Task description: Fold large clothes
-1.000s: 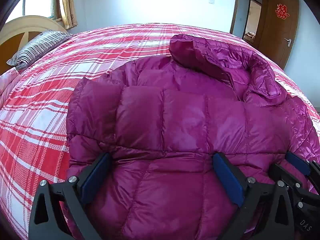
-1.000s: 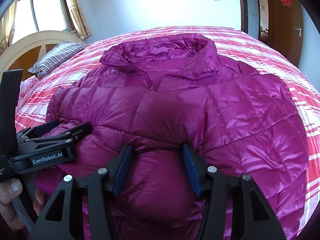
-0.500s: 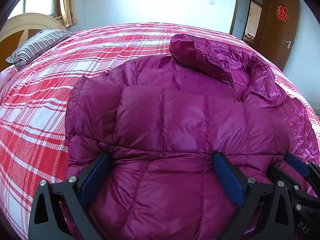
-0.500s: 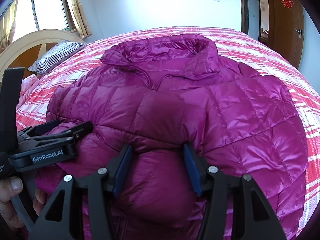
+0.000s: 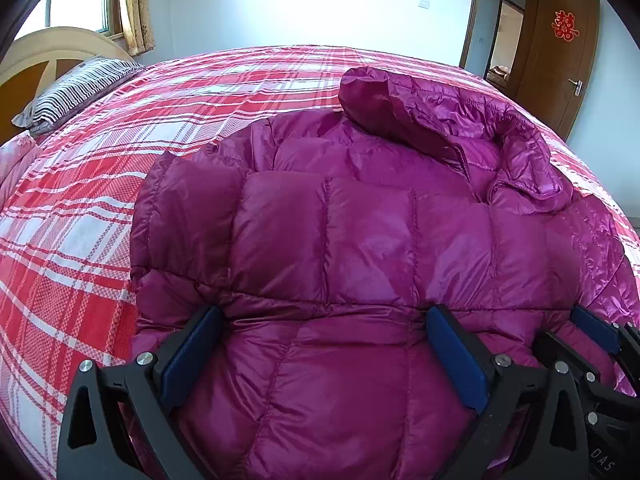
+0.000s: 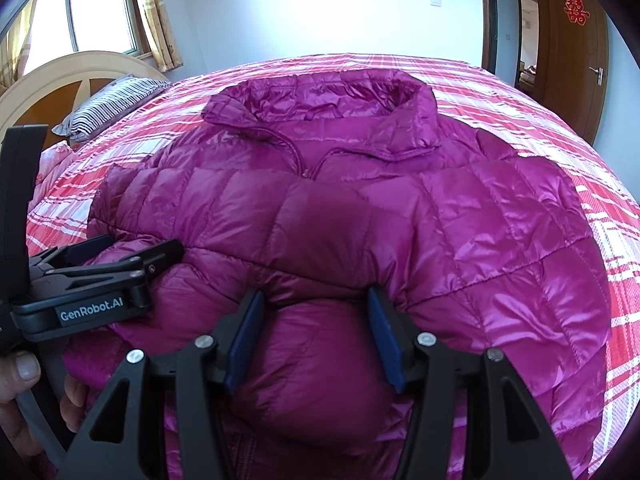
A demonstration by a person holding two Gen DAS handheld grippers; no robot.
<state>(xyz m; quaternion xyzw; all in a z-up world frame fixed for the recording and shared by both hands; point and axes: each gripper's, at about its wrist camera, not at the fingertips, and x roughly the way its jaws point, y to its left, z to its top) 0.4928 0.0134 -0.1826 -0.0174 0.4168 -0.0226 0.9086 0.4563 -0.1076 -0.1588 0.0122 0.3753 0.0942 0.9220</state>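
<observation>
A magenta quilted down jacket (image 5: 360, 240) lies on the bed, collar (image 6: 320, 108) toward the far side, a sleeve folded across its chest. My left gripper (image 5: 324, 320) stands wide open over the jacket's near hem, puffy fabric bulging between its blue pads (image 5: 456, 360). It also shows in the right wrist view (image 6: 132, 248) at the left, held by a hand. My right gripper (image 6: 316, 300) is partly closed with a bulge of the jacket's hem (image 6: 312, 352) pinched between its pads. It shows at the right edge of the left wrist view (image 5: 600, 332).
The bed has a red, pink and white plaid cover (image 5: 120, 168). A striped pillow (image 5: 76, 92) and a curved headboard (image 6: 68, 80) are at the far left. A window with curtains (image 6: 156, 16) is behind them. A brown door (image 5: 560, 52) stands at the right.
Almost nothing has moved. The left wrist view has shifted very slightly; both grippers stay in place on the jacket's hem.
</observation>
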